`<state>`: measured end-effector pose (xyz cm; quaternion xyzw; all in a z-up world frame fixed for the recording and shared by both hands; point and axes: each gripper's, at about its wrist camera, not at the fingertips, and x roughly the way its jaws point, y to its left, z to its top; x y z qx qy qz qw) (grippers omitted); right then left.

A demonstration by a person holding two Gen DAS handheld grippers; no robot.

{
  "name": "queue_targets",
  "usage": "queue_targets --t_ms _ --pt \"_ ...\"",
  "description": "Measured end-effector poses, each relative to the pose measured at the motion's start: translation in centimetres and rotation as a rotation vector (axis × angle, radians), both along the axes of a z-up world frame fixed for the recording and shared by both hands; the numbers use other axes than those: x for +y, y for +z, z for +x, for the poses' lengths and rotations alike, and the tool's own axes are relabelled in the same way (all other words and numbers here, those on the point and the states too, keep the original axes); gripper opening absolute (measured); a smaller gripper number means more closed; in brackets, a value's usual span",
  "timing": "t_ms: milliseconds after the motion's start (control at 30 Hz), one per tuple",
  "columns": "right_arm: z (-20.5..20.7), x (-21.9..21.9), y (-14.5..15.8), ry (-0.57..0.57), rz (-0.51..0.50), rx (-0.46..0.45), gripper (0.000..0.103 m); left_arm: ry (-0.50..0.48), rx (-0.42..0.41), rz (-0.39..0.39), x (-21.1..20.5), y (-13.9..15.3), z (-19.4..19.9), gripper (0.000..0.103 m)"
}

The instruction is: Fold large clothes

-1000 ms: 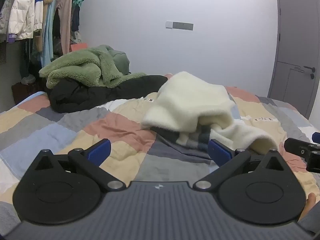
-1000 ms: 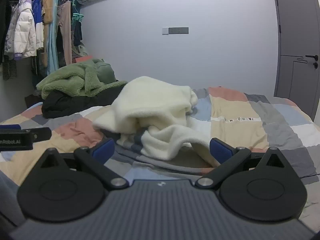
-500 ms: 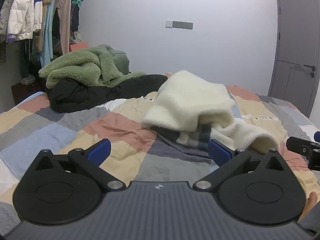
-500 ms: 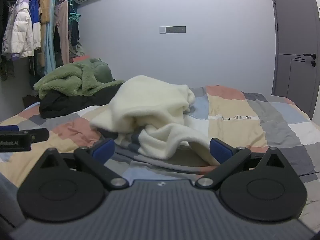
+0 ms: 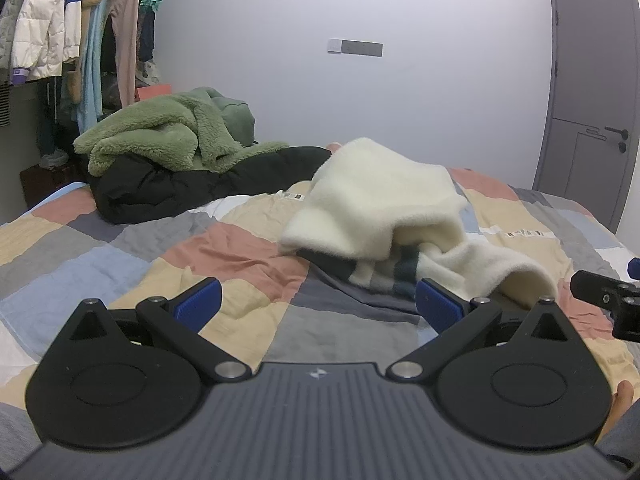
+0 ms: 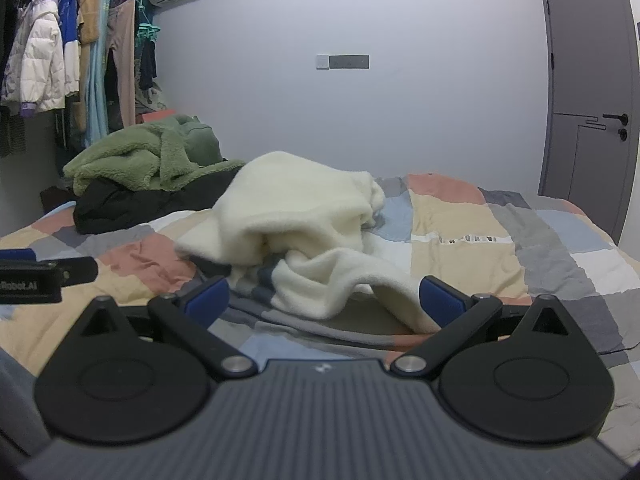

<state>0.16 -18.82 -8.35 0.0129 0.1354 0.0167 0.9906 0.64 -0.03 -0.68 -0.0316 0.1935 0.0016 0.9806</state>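
A cream fleece garment (image 5: 380,204) lies crumpled on the patchwork bed (image 5: 224,252), with a dark striped lining showing under it. It also shows in the right wrist view (image 6: 296,220). My left gripper (image 5: 318,306) is open and empty, low over the bed in front of the garment. My right gripper (image 6: 324,300) is open and empty, just short of the garment's near sleeve (image 6: 352,280). Each gripper shows at the edge of the other's view: the right one (image 5: 608,300) and the left one (image 6: 44,276).
A green fleece (image 5: 168,136) lies on a black padded coat (image 5: 192,184) at the bed's far left. Clothes hang on a rack (image 6: 60,64) at the left wall. A grey door (image 6: 588,112) is at the right. A white wall stands behind the bed.
The right wrist view has risen slightly, so the bed and garment sit a little lower in it. The left view is almost unchanged. Both grippers stay open.
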Motion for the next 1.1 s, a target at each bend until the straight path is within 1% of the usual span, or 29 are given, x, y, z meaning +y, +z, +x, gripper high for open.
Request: queue_targets --t_ms 133,700,1100 --pt "-0.01 0.19 0.01 0.001 -0.018 0.001 0.103 0.0 0.001 0.0 -0.07 0.0 0.02 0.103" --pt "0.07 0.51 -0.11 -0.008 -0.021 0.007 0.103 -0.017 -0.003 -0.005 -0.27 0.07 -0.11 0.103" --pt "0.4 0.2 -0.63 -0.015 0.019 0.032 0.103 -0.019 -0.003 -0.006 -0.3 -0.16 -0.18 0.103"
